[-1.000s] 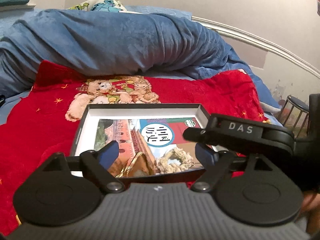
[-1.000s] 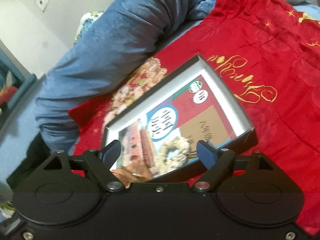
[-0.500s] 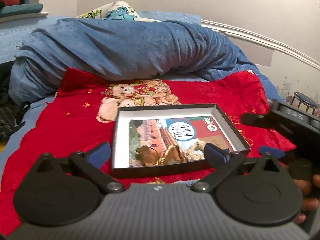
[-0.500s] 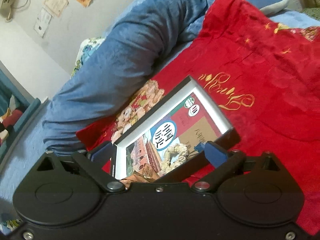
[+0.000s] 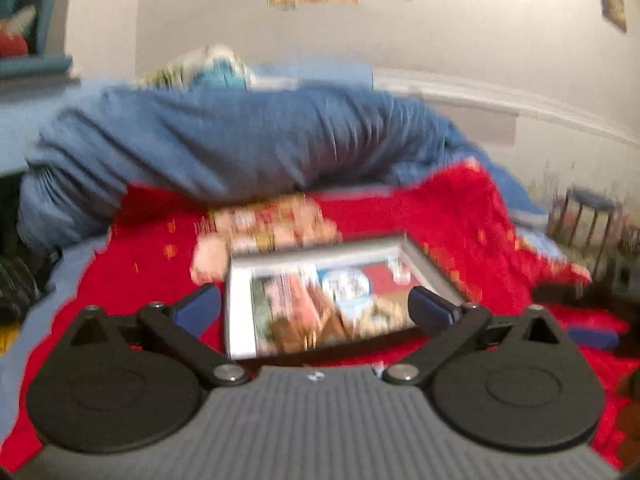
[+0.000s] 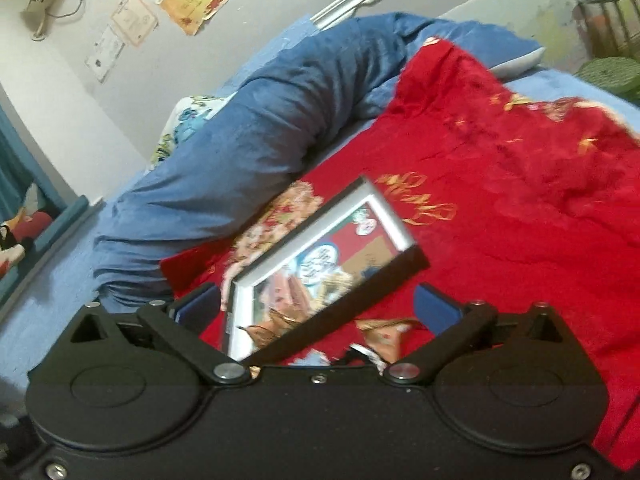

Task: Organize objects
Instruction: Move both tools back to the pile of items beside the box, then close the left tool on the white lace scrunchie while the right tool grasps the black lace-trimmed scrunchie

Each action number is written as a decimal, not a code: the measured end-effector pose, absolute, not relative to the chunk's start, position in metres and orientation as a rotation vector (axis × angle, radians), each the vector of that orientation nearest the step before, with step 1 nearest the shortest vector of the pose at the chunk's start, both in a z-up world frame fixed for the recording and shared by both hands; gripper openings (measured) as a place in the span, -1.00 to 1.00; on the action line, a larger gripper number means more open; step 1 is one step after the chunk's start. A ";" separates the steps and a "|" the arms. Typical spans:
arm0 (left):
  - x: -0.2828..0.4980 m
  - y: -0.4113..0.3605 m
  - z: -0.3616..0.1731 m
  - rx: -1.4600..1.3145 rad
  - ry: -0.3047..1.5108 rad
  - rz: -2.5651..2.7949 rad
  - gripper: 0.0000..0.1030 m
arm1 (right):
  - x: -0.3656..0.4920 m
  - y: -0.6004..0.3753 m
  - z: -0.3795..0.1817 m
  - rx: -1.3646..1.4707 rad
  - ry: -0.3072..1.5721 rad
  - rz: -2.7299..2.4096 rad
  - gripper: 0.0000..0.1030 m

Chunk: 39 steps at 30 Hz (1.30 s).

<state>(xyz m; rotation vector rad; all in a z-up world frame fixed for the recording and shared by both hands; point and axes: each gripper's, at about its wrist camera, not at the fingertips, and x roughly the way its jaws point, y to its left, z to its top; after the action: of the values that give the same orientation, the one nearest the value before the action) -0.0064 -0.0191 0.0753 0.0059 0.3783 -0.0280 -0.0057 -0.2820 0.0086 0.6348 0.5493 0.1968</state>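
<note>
Both grippers are spread wide with nothing between the fingers – the left gripper (image 5: pixel 314 308) and the right gripper (image 6: pixel 318 308) each hang just short of the box (image 5: pixel 320 308), which sits straight ahead of the left one and ahead-left of the right one, flat on the red blanket (image 6: pixel 520 200).

My read is the step in hand is picking the next loose thing to put away. There's a small brownish item (image 6: pixel 382 332) on the blanket right under the right gripper's nose, just outside the box's dark near wall – too blurry to say what it is. If that's the target, I'd come down slow and square on it, since soft bedding lets things sink and tilt, and keep the fingers off the box wall so it doesn't get shoved.

As for the box: it's a shallow dark tray with a pale inner rim, open on top. Inside there's a printed card or picture lining the bottom, plus some brownish and beige bits bunched toward the near side. Can't tell them apart in the left view, way too smeared.
</note>
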 end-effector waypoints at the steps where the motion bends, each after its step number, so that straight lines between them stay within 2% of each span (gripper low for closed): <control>1: -0.011 -0.017 0.079 -0.006 0.344 -0.039 1.00 | -0.010 -0.285 0.008 0.630 0.557 0.199 1.00; 6: -0.018 -0.009 0.088 -0.047 0.296 -0.070 1.00 | -0.031 -0.302 0.004 0.604 0.567 0.153 1.00; 12: -0.021 -0.009 0.068 -0.010 0.299 -0.083 1.00 | -0.022 -0.300 -0.004 0.575 0.587 0.100 1.00; 23: 0.002 -0.017 0.000 -0.074 0.502 -0.037 0.95 | 0.021 -0.230 -0.033 0.337 0.717 0.153 1.00; 25: 0.006 -0.020 -0.010 -0.095 0.535 -0.033 0.87 | 0.030 -0.221 -0.039 0.335 0.746 0.147 0.89; 29: 0.019 -0.016 -0.026 -0.142 0.607 -0.024 0.84 | 0.048 -0.218 -0.053 0.324 0.780 0.147 0.86; 32: 0.024 -0.019 -0.034 -0.095 0.636 -0.045 0.70 | 0.056 -0.222 -0.062 0.380 0.815 0.173 0.70; 34: 0.027 -0.024 -0.039 -0.082 0.658 -0.069 0.64 | 0.062 -0.220 -0.069 0.408 0.846 0.213 0.51; 39: 0.041 -0.036 -0.056 -0.103 0.748 -0.129 0.27 | 0.069 -0.210 -0.080 0.402 0.870 0.248 0.29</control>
<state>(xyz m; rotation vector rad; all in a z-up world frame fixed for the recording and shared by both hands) 0.0406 -0.0360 -0.0561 -0.1027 0.7478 -0.1286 0.0686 -0.2099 -0.0795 0.4024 0.8703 0.2479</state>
